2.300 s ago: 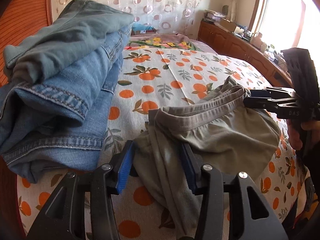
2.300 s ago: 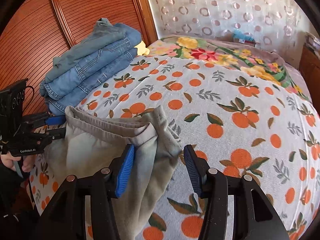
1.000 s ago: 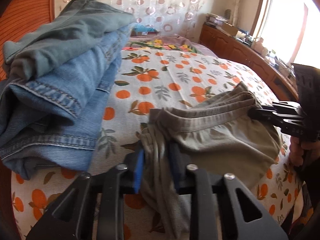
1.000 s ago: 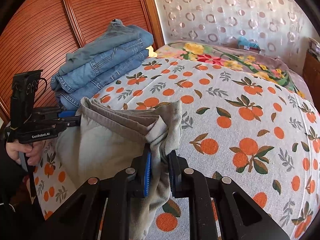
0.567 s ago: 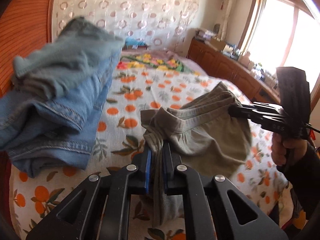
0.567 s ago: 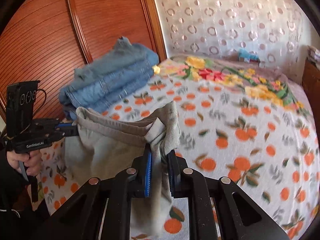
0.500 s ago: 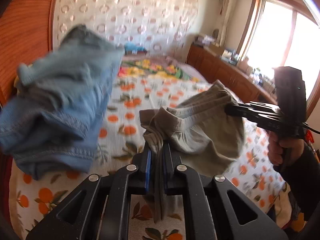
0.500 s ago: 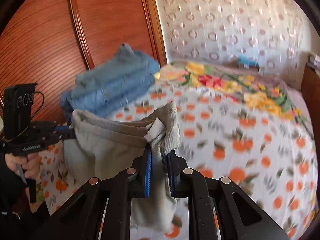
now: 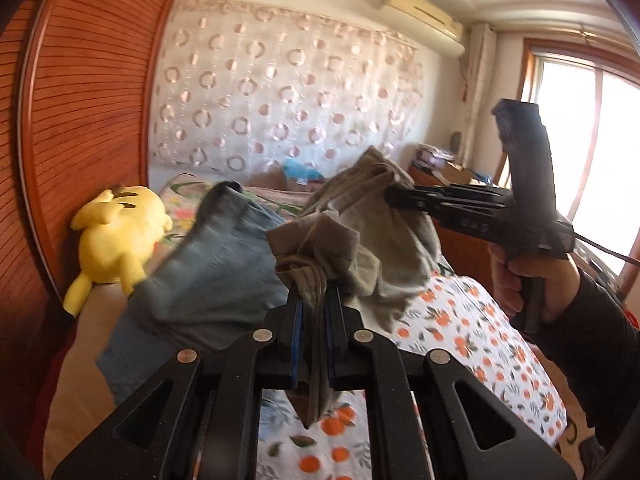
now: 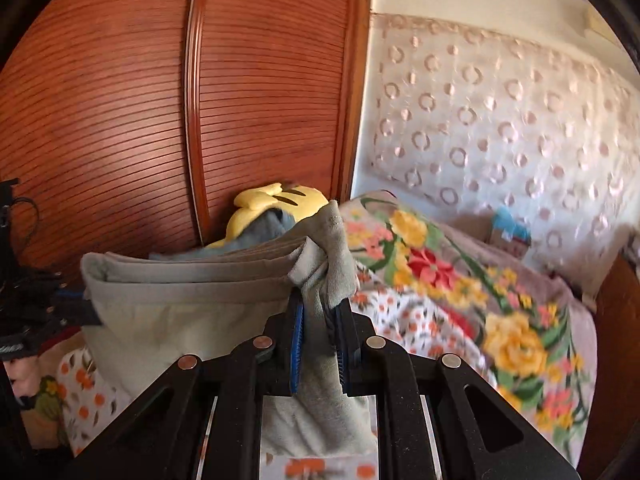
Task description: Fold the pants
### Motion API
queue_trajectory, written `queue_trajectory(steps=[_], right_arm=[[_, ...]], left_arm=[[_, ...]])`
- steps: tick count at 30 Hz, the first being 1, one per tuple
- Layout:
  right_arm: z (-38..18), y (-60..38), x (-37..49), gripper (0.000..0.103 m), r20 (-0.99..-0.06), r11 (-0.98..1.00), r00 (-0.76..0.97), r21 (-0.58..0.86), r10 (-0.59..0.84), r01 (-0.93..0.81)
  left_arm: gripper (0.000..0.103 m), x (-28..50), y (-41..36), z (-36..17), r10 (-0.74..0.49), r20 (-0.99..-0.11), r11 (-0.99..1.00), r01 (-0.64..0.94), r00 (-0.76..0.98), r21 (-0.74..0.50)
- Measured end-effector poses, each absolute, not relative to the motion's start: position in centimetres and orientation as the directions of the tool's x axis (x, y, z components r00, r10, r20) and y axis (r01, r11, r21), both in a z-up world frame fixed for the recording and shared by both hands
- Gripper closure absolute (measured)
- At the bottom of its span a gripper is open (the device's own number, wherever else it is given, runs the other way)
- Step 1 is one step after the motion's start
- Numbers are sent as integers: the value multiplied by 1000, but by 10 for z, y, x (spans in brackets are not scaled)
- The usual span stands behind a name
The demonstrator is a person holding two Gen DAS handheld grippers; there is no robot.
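The grey pants (image 9: 360,240) hang in the air above the bed (image 9: 460,340), stretched by the waistband between the two claws. The left claw (image 9: 316,312) is clamped tight on a bunched corner of the waistband, with a tail of cloth drooping down between its blue pads (image 9: 297,332). The right claw (image 10: 318,320) is pinched shut on the other corner in the same way, and from its side the waistband runs off to the left as a taut edge with the body of the pants sagging below it. In the left wrist view the right claw shows from the side, gripped by a hand (image 9: 532,284) in a dark sleeve, its tips buried in the cloth.

Beneath the pants lies the bedsheet with its orange-fruit print. A stack of jeans (image 9: 208,272) sits at the bed's left edge against the ribbed wooden wardrobe (image 10: 120,120), and a yellow plush toy (image 9: 116,244) rests just behind it. A flowered blanket (image 10: 460,280) covers the far end of the bed, below a circle-patterned curtain (image 9: 280,92).
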State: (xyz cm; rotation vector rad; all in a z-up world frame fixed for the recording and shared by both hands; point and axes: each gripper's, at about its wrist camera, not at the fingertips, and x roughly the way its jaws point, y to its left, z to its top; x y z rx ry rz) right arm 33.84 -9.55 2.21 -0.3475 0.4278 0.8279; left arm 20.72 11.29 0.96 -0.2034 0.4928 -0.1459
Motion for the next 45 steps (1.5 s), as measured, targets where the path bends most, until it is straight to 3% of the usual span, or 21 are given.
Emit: queue_trajectory(steps=[15,19,24,26,32,39,45], right_arm=[[-5,46,429,89,-584,544,530,-172,615,-821],[-12,47,439,74,-579,554,514,-125,633,-823],[-6,15,442,58,-503,600,528,-23,685,-800],[-4,-2,440,58,-489,589,512,4,706,-808],[-19,-32,420,58,-492,537,446,53,748,-842],[-31,-23,444,58,-536,538,420,77,732,-840],[-54,8,483,58,-603,569,402,107,689,-815]], left_arm=[[93,224,174,-15,-67,-517,967,-72,853,-243],[89,218,184,-29,-36,-556,965,-115,831,-235],[73,205,188,-25,-11,-545,967,-130,838,-219],[66,207,187,-18,-17,-527,969,-116,850,-219],[66,228,170,-1,-84,-469,979,-15,879,-203],[66,270,179,-27,-25,-596,987,-74,803,-140],[66,277,193,-55,-4,-653,986,-106,757,-129]])
